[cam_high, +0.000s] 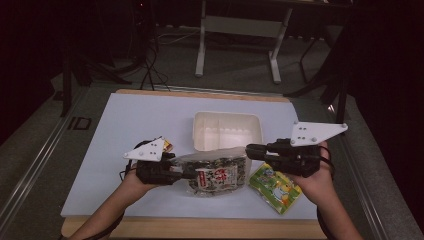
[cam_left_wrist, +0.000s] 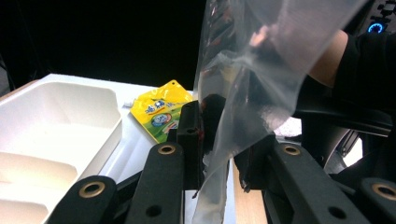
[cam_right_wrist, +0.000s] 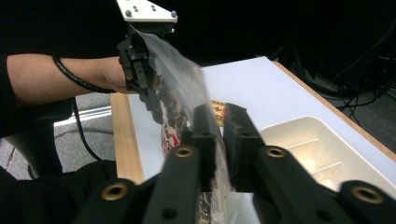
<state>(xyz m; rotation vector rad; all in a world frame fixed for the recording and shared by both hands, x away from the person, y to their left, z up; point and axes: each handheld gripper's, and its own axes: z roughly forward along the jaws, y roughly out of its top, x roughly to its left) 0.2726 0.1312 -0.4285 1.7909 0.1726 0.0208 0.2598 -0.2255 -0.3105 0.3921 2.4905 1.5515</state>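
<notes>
"ID" in pale letters on the dark floor (cam_high: 79, 123) left of the table, print on packets illegible

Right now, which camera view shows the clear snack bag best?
The high view: the whole snack bag lies stretched between both grippers, printed contents visible. The left gripper view gives just its clear film pinched in the jaws; the right gripper view shows it edge-on, blurred.
</notes>
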